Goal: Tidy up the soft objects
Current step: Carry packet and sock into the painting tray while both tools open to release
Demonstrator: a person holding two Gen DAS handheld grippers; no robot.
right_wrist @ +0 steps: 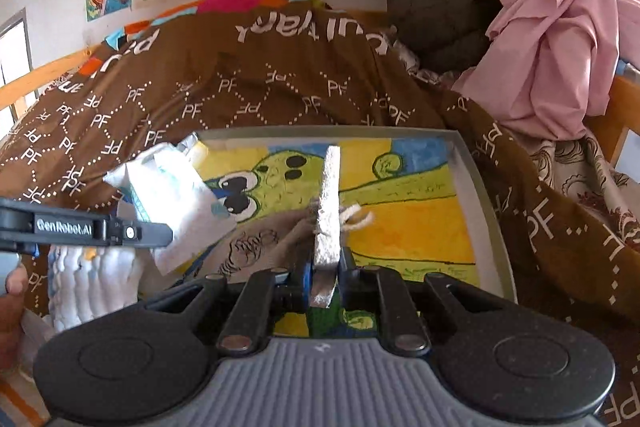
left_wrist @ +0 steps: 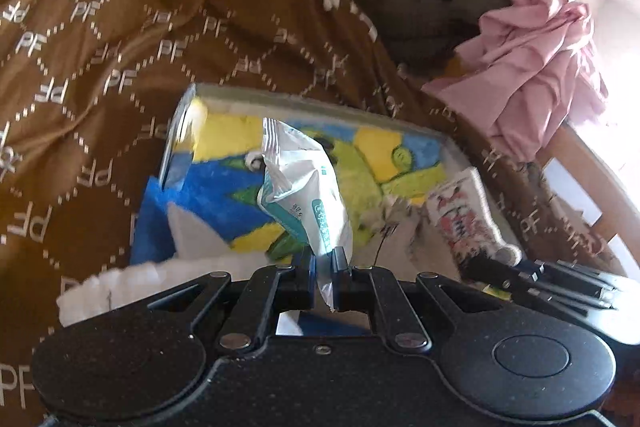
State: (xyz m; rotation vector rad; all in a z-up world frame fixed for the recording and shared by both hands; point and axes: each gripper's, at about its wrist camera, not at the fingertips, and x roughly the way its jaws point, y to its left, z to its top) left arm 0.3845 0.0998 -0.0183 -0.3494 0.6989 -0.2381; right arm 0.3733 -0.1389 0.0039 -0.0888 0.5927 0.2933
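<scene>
The left gripper (left_wrist: 323,265) is clamped on the lower end of a white and teal wipes packet (left_wrist: 298,187), whose long axis runs up and away from the fingers, tilting slightly left, so that the bulk of the packet hangs in the air above the tray (left_wrist: 460,151). The right gripper (right_wrist: 326,267) is closed on a white sock with a red pattern (right_wrist: 329,203), seen edge-on from its own camera as a thin upright strip rising straight out from between the fingers; from the left wrist view the same sock (left_wrist: 464,223) shows its printed face, held just right of the packet. Both items sit over the tray's colourful frog-picture mat (right_wrist: 400,227), which rests on a brown blanket printed with "PF" (right_wrist: 240,95). The right gripper looks nearer the tray's middle, the left nearer its left rim. A folded white quilted cloth (right_wrist: 92,283) lies at the tray's near left corner, and a crumpled pink garment (right_wrist: 560,27) is heaped well off to the right. Placing either item probably means lowering it onto open mat.
</scene>
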